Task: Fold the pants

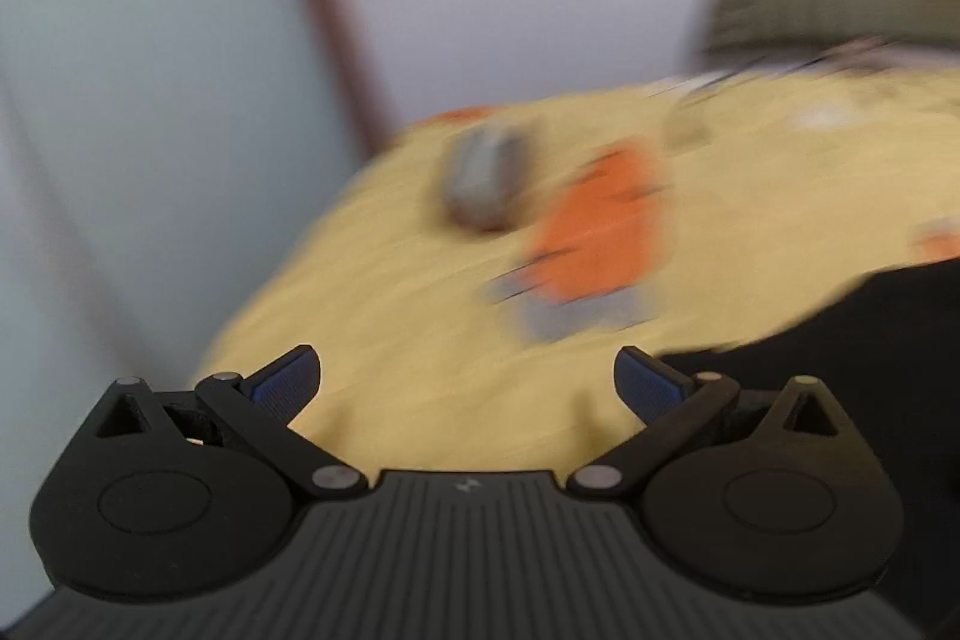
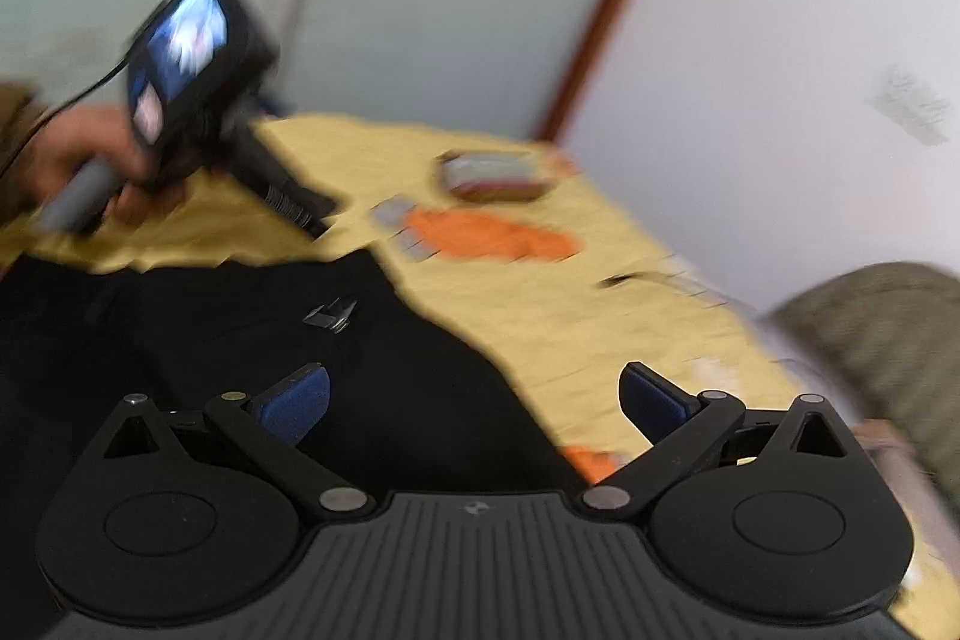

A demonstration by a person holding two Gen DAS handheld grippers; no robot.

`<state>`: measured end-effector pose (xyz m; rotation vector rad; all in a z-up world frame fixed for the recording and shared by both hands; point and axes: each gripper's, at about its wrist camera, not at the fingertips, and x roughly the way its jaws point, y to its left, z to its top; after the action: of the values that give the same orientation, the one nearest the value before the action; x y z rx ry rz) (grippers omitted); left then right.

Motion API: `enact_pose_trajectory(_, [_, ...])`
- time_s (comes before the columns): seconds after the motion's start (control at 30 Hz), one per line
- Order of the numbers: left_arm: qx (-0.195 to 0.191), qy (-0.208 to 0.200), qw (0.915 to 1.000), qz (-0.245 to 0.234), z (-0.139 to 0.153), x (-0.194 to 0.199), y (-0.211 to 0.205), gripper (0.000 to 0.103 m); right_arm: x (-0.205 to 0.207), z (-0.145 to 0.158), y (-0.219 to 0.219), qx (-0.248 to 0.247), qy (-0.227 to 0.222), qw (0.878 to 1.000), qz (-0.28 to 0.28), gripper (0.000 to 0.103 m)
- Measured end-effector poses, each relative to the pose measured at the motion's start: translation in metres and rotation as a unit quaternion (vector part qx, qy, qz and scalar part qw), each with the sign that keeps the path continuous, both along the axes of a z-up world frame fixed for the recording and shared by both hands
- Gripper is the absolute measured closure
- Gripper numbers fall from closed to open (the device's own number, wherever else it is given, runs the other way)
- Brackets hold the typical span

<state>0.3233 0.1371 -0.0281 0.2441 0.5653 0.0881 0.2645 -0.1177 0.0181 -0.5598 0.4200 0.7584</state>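
Observation:
Black pants (image 2: 252, 340) lie on a yellow bedsheet (image 2: 540, 304), with a small silver tag (image 2: 333, 316) on them. In the left wrist view only a dark edge of the pants (image 1: 870, 322) shows at the right. My right gripper (image 2: 474, 400) is open and empty, held above the pants' right edge. My left gripper (image 1: 467, 382) is open and empty over bare sheet (image 1: 420, 340); it also shows in the right wrist view (image 2: 198, 100), held in a hand above the pants' far edge. Both views are motion-blurred.
An orange and grey print (image 1: 594, 238) marks the sheet, with a grey-red box (image 2: 495, 175) beyond it. An olive pillow (image 2: 882, 334) lies at the right. A wall and a brown door frame (image 2: 606, 4) stand behind the bed.

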Motion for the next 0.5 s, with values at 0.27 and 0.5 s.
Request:
enact_pose_trajectory(0.27, [0.032,0.066,0.9443,-0.321,-0.001,0.017,-0.025,0.0,0.103,-0.014,-0.03,0.004,0.199,0.98,0.024,0.0])
enact_pose_trajectory(0.5, [-0.052,0.167,0.9103,-0.375,-0.014,0.072,-0.025,0.0,0.15,-0.042,-0.057,-0.02,0.266,0.964,-0.013,0.009])
